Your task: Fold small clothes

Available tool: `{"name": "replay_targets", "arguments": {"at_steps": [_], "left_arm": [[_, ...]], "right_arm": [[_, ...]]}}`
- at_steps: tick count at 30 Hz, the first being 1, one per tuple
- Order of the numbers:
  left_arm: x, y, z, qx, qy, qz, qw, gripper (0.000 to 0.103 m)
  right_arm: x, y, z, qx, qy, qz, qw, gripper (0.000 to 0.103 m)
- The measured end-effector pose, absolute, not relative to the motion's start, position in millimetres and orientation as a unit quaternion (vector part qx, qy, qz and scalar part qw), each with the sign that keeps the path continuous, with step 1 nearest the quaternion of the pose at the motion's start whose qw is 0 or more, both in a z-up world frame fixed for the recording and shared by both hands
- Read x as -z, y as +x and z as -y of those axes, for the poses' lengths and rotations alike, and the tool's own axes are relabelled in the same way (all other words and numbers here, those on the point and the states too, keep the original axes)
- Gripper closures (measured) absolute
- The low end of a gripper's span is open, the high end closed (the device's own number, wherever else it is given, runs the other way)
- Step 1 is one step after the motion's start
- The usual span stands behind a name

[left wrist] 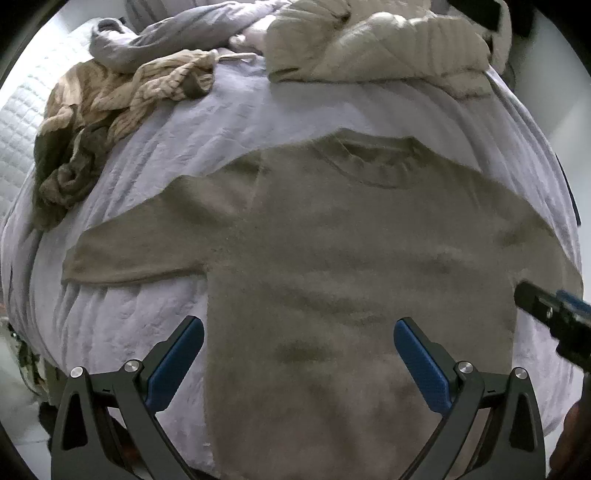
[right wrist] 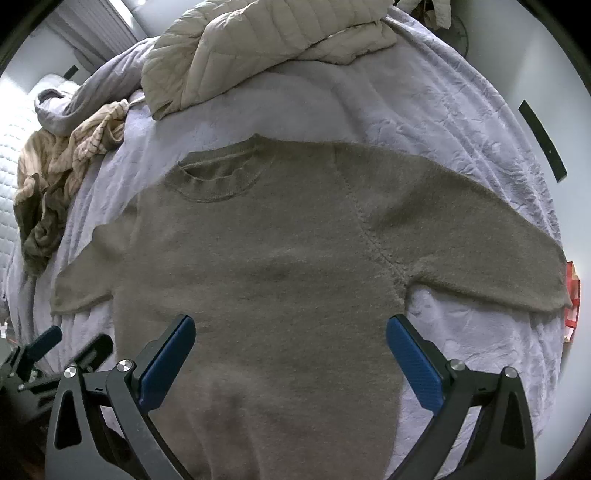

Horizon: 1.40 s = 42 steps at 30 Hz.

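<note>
A taupe knit sweater (left wrist: 332, 258) lies flat and face up on the bed, collar (left wrist: 369, 162) away from me and both sleeves spread out to the sides. My left gripper (left wrist: 299, 332) hovers open over its lower left body, nothing between the blue pads. In the right wrist view the same sweater (right wrist: 277, 266) fills the middle, and my right gripper (right wrist: 291, 332) is open above its lower body. The right sleeve (right wrist: 480, 240) stretches toward the bed's right edge. The left gripper (right wrist: 70, 347) shows at lower left, the right gripper (left wrist: 554, 317) at the left view's right edge.
A pale lavender bedspread (left wrist: 147, 314) covers the bed. A heap of striped beige and dark clothes (left wrist: 103, 122) lies at the far left. A cream quilted jacket (right wrist: 258, 48) and a grey duvet (left wrist: 177, 33) are piled at the head. A red object (right wrist: 572, 291) sits beyond the right edge.
</note>
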State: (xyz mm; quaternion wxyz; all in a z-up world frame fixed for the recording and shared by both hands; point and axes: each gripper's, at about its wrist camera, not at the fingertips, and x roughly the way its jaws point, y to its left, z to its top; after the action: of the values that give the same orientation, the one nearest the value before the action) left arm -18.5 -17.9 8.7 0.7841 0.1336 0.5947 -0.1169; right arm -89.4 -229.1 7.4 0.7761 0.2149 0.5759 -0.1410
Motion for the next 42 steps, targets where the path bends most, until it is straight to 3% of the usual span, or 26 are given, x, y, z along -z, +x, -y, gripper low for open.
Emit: {"name": "replay_targets", "arguments": {"at_steps": [42], "left_arm": [[-8.3,-10.3,34.3,0.129,0.124,-0.616,0.768,0.0]], "right_arm": [[-9.5,-75.2,220.4,0.143,0.187,-0.593,0.77,0.0]]}}
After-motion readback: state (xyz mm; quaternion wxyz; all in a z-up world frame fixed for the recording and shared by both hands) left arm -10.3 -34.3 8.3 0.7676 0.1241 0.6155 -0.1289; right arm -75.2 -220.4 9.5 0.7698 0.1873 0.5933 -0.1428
